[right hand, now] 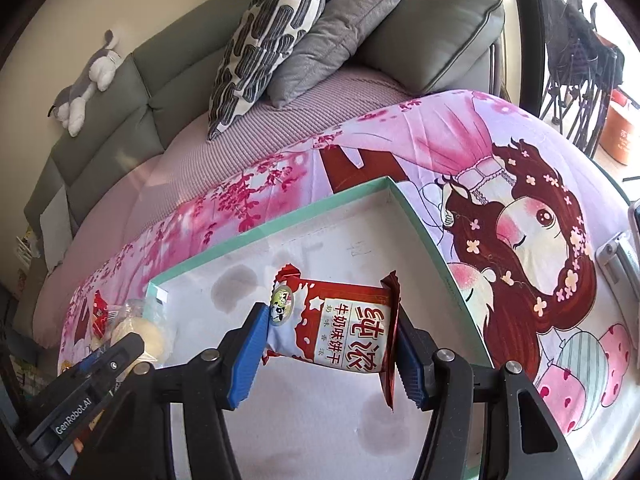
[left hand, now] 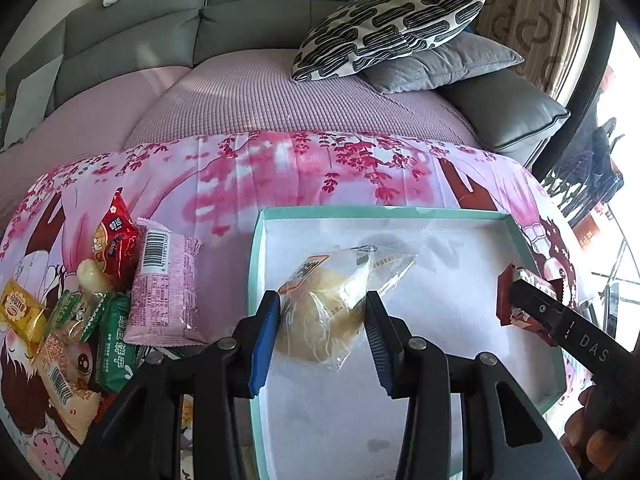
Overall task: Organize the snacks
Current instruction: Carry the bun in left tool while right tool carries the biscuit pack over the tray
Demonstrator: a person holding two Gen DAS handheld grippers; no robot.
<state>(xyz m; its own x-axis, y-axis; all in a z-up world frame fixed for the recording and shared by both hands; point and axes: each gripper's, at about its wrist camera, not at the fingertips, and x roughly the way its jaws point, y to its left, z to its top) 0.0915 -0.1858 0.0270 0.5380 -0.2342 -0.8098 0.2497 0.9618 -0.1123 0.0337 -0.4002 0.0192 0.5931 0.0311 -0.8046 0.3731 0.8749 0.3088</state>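
We hold both snacks over the box (left hand: 532,240): left gripper (left hand: 322,340) jaws clasp the bread bag (left hand: 324,312), right gripper (right hand: 328,348) jaws clasp the biscuit packet (right hand: 340,328) crosswise, box floor directly below

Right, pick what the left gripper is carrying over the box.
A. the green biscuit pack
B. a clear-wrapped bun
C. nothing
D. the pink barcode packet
B: in the left wrist view the left gripper pinches a clear-wrapped bun above the teal box.
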